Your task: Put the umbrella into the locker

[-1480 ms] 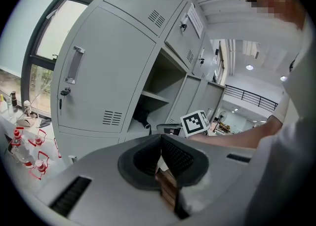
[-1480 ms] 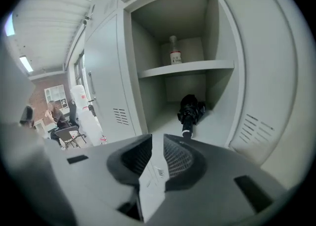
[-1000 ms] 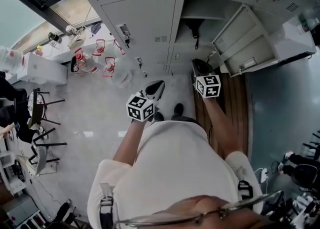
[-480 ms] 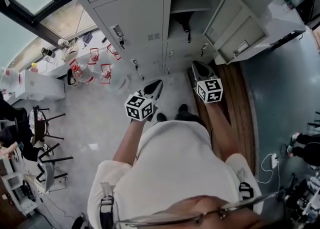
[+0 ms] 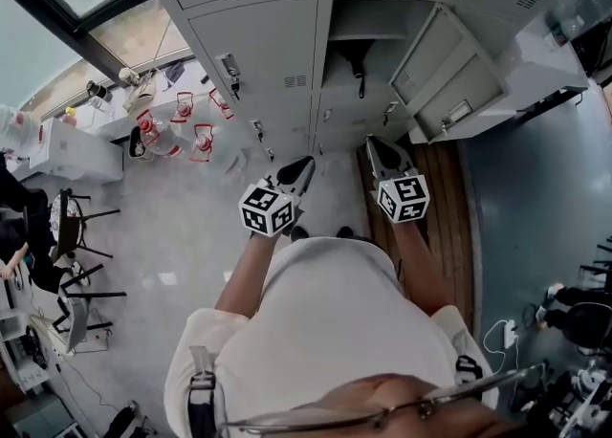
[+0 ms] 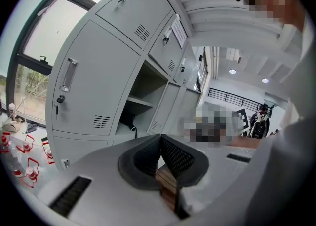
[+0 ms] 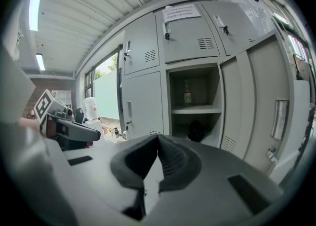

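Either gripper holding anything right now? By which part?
Nothing held. Left gripper and right gripper are both shut, with nothing between them.

Matt grey painted metal lockers, glossy pale floor, brown wooden planking, soft white cloth shirt

lockers: light grey | umbrella: black | marker cubes: black-and-white squares | floor strip, centre right: brown planks | shirt: white
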`<state>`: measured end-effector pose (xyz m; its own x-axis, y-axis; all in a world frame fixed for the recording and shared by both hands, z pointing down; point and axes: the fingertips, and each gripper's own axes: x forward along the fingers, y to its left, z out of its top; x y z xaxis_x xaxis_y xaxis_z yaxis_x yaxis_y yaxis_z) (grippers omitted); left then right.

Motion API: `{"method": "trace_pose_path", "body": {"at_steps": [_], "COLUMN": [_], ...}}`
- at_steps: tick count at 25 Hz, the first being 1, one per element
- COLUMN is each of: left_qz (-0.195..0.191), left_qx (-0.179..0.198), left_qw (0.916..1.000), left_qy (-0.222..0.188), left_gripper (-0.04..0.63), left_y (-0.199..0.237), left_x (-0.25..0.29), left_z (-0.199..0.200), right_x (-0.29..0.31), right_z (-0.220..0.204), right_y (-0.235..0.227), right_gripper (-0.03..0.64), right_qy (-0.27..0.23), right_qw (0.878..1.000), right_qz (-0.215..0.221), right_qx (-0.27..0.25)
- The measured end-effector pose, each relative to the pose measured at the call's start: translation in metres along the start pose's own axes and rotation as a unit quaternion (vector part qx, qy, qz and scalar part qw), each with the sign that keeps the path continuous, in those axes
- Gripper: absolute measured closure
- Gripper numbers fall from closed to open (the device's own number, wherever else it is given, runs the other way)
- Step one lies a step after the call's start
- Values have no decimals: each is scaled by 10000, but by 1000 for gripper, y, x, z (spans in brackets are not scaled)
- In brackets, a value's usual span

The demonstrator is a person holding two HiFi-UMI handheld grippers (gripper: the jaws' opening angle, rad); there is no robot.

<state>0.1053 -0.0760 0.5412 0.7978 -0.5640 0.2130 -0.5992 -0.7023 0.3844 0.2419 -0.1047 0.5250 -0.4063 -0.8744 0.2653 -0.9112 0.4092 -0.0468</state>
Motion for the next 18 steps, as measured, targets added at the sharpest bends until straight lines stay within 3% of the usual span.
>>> {"method": "trace_pose_path", "body": {"at_steps": [6, 18], "left_qz": [165, 326], "left_qx": [28, -67], "left_qw": [9998, 9993], "left_qy": [-138, -156], "left_gripper": [592, 592], "left_y": [-6, -7], "left_x": [8, 26], "left_z": [10, 9], "right_x": [-6, -11], "right_z": [6, 0], "right_y": [-4, -20], "right_gripper": [611, 611], "right_qy": [-53, -16], "right_qw": [9994, 9990], "right_qz": [343, 430], "right_qx": [-46, 83]}}
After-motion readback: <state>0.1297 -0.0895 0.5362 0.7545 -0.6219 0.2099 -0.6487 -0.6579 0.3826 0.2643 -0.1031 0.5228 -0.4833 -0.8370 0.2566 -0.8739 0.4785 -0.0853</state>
